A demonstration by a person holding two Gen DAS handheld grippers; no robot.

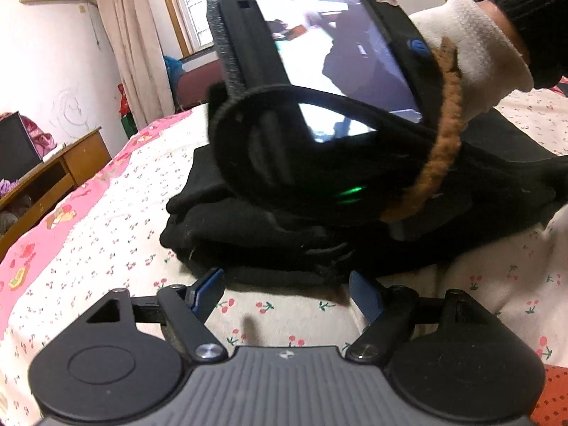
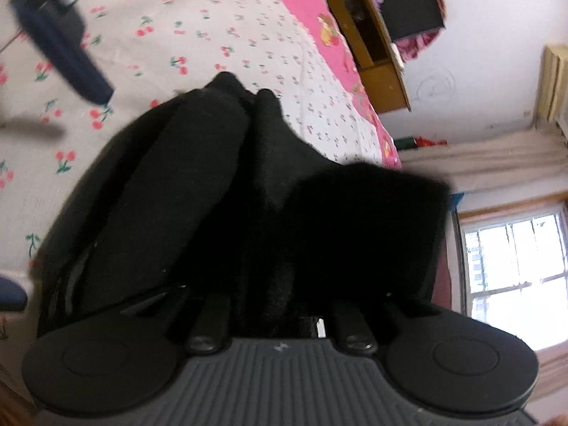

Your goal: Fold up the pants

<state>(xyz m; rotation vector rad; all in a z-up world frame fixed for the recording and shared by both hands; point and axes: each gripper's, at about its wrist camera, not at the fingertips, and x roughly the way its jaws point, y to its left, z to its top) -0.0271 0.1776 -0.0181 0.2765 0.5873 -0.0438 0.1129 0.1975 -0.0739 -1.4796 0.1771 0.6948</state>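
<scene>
- The pants [image 1: 248, 227] lie on the bed [image 1: 106, 220], already folded into a thick black stack on the cherry-print sheet, near the middle of the bed and just beyond the left tongs [image 1: 284, 289].
- The left tongs stand apart, their blue-tipped fingers [image 1: 207, 282] spread on either side of the near edge of the stack, holding nothing; they hover low over the sheet, close to the cloth.
- The right tongs [image 2: 273, 305] are buried in the black fabric. In the right wrist view the cloth drapes over both fingers and hides their tips, so I cannot tell whether they are clamped on the pants or only pushed in under a layer; the way the cloth bunches up suggests a hold, but that is a guess.
- From the left wrist view, the right-hand device [image 1: 319, 88] with its lit screen sits above the stack, carried by a hand in a white glove [image 1: 475, 46].
- Handling: the pants look soft, thick and limp, with several layers that will slide on each other. They should be fairly light, not fragile, and not slippery on the cotton sheet.
- Where to take hold: the rounded folded edge at the near left corner looks the best place, pinching all layers together rather than only the top one, so the stack does not fan open.
- A wooden cabinet [image 1: 53, 174] stands at the far left, well apart from the work.
</scene>
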